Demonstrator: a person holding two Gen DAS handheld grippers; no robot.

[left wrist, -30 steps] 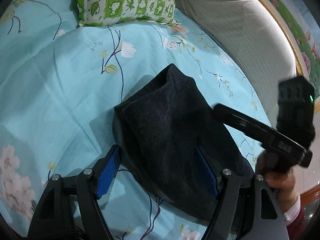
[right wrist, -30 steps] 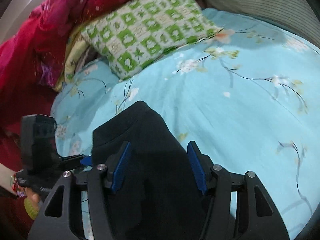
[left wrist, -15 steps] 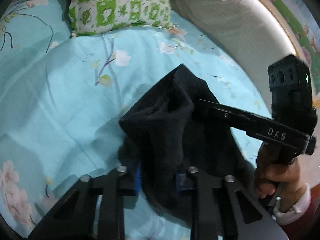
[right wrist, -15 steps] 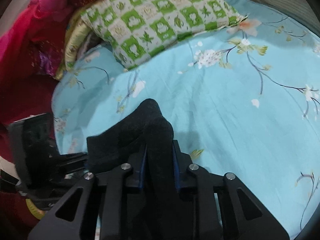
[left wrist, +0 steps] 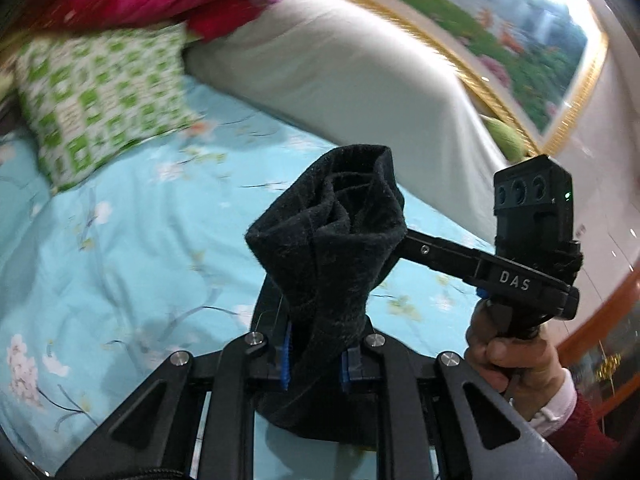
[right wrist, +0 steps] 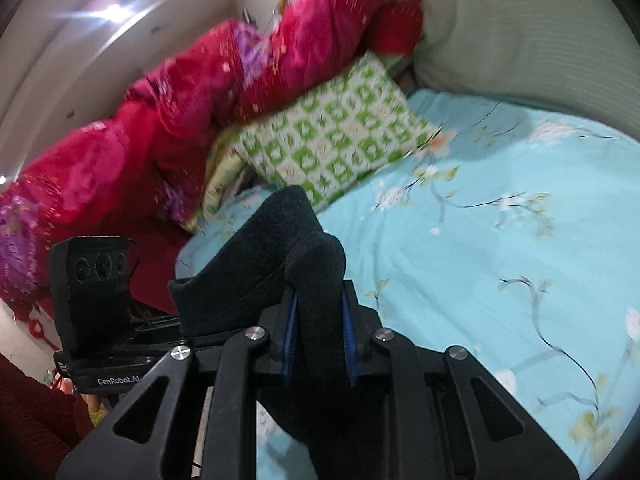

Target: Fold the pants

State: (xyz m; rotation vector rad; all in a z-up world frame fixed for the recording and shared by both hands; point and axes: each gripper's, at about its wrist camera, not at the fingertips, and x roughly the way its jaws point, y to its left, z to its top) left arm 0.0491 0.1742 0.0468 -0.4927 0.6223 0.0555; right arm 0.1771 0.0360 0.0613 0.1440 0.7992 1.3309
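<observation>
The dark fleece pants (left wrist: 332, 232) hang bunched above the turquoise floral bedsheet (left wrist: 140, 240). My left gripper (left wrist: 316, 360) has its blue pads pressed on a gathered fold, and its jaws are still closing. My right gripper (right wrist: 319, 336) is shut on another fold of the pants (right wrist: 256, 264). In the left wrist view the right gripper's fingers (left wrist: 440, 254) reach into the cloth from the right, and a hand (left wrist: 508, 360) grips its handle. The left gripper's camera block (right wrist: 92, 276) shows at the lower left of the right wrist view. The lower part of the pants is hidden under both grippers.
A green checked pillow (left wrist: 100, 100) lies at the head of the bed, with a red quilt (right wrist: 200, 92) heaped behind it. A pale striped bolster (left wrist: 340, 80) runs along the far side under a gold-framed picture (left wrist: 500, 20). Open sheet (right wrist: 500, 240) spreads to the right.
Both grippers went from open around the flat pants to shut on them, then rose and lifted the cloth off the sheet. Both views now tilt up towards the headboard.
</observation>
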